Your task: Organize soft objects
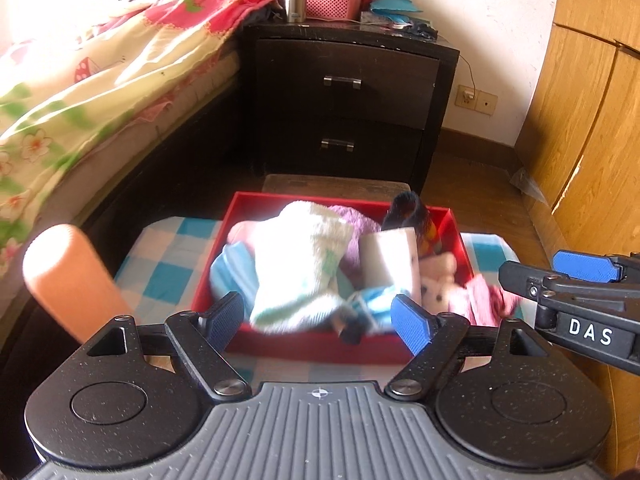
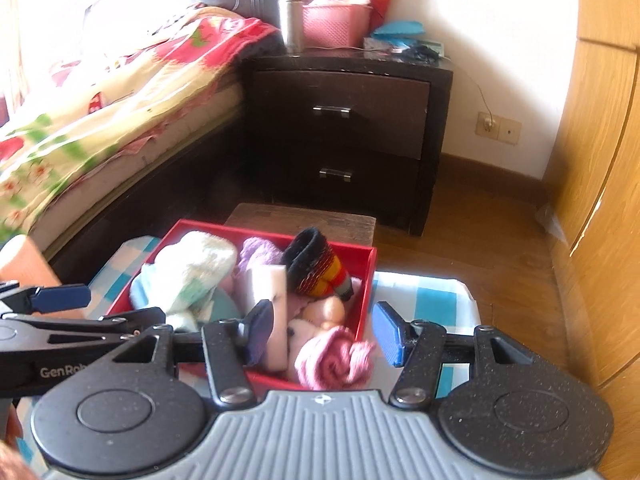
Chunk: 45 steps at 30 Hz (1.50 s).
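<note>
— Where do the tongs stand?

— The left gripper [image 1: 318,318] hangs with its jaws spread wide and nothing between them, over the near edge of the red box [image 1: 316,346]. The right gripper [image 2: 326,334] is released too, empty, hovering at the box's near right corner above a rolled pink cloth [image 2: 334,360].

— And the soft things themselves?

— All heaped inside the box, which sits on a blue-checked cloth [image 1: 168,264]. A pale towel [image 1: 300,264] lies on top at the left, a purple cloth [image 2: 258,254] behind it, a black-cuffed striped sock [image 2: 316,268] stands toward the back right, and a small plush toy [image 1: 438,280] lies in the near right corner.

— How would they handle?

— Light and limp, I judge; nothing fragile. A pinch on a bunched fold or a rolled edge should hold. A flat layer would likely slip out, and loose ends may drag neighbours along.

— The pose of the hands?

— Both point forward and slightly down, side by side, close together; each one's fingers show at the edge of the other's view. An orange cylinder [image 1: 68,280] stands just left of the left one.
</note>
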Each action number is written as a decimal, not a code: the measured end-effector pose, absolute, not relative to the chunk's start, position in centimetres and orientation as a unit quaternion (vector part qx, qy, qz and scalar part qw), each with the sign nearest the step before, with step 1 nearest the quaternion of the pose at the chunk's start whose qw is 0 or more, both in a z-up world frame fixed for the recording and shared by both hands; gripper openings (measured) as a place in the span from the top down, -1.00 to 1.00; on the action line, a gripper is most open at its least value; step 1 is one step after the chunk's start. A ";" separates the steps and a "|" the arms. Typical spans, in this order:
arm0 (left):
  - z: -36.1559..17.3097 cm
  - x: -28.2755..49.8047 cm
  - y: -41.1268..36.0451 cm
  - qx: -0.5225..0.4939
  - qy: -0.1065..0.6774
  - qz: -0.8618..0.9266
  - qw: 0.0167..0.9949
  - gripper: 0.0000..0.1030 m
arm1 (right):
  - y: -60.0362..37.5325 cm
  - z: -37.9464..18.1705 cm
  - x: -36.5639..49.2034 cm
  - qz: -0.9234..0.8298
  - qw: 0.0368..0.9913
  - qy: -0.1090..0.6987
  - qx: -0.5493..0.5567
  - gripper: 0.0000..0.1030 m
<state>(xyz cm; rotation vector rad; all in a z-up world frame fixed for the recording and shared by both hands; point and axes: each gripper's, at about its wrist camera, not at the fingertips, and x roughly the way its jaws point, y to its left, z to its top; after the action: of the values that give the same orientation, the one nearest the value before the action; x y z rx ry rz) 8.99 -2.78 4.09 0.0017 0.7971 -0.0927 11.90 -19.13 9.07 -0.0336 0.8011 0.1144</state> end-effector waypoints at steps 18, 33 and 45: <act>3.4 3.7 -1.2 0.026 0.391 -0.044 0.919 -0.57 | -17.5 8.5 4.8 0.073 0.916 0.394 -0.027 0.33; 1.3 0.6 -1.6 0.046 0.412 -0.046 0.909 -0.59 | -17.4 7.4 1.4 0.083 0.908 0.408 -0.037 0.24; 0.6 -0.9 -1.4 0.051 0.418 -0.043 0.906 -0.63 | -17.0 7.0 -0.6 0.087 0.907 0.412 -0.033 0.22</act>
<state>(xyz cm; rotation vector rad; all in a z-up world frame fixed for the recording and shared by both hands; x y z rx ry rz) -0.89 -1.43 0.62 0.1056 0.8638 -0.0888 -0.59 -17.02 7.04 -0.0679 0.8503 0.1787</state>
